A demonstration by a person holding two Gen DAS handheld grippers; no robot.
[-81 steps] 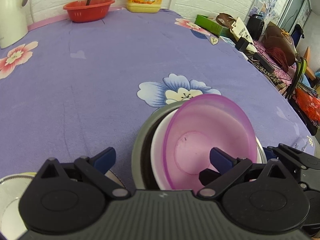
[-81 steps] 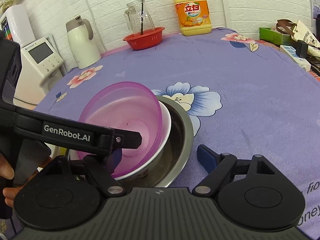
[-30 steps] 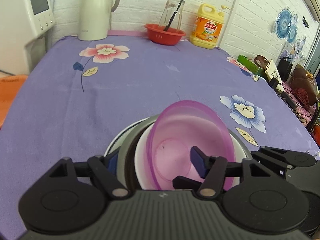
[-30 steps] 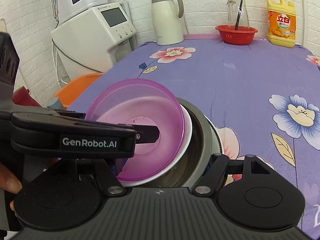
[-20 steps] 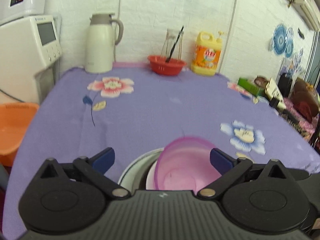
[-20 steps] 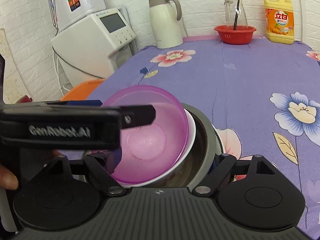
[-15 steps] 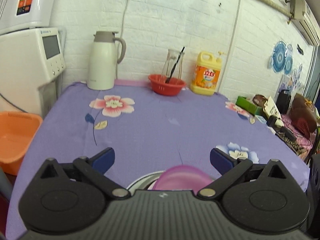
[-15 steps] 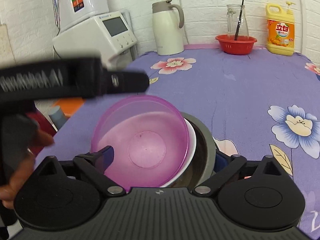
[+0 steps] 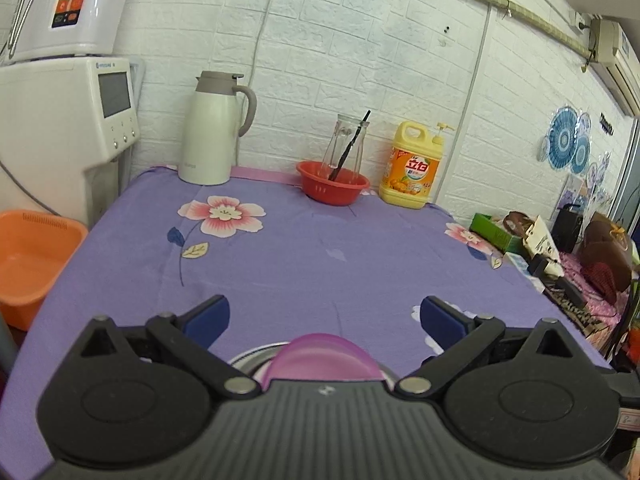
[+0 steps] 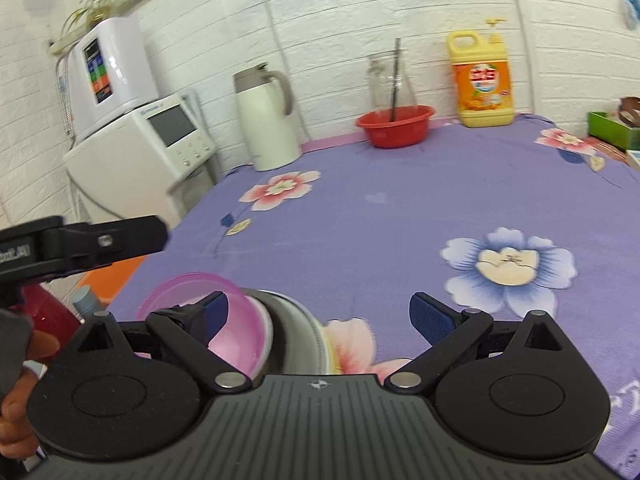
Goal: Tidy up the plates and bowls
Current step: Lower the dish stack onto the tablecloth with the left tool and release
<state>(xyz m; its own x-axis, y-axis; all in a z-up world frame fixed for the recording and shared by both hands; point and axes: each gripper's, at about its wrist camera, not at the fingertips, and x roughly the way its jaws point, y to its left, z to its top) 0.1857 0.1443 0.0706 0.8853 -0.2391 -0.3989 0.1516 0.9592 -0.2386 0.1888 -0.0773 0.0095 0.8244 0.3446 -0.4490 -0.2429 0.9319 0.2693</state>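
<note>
The left gripper [image 9: 322, 316] is seen with its jaws spread wide and nothing between them; they have just been opening, and the pink bowl [image 9: 322, 356] lies below them at six o'clock, apart from the pads. The right gripper [image 10: 318, 314] is likewise held wide open and grips nothing, though its left pad [image 10: 214, 312] is seen in front of the pink bowl's rim. The pink bowl [image 10: 224, 320] is nested in a white bowl [image 10: 268, 334], which sits inside a metal bowl [image 10: 296, 332]; beneath that a plate [image 10: 326, 344] is glimpsed. The stack rests on the purple tablecloth [image 9: 320, 248] at the table's near edge, toward seven o'clock in the right wrist view. The nesting step is judged finished and the stack released. No further plate or bowl is shown nearby, so whether anything is left cannot be told. The next move is judged to call for both grippers to be lifted clear without the rims being knocked.
</note>
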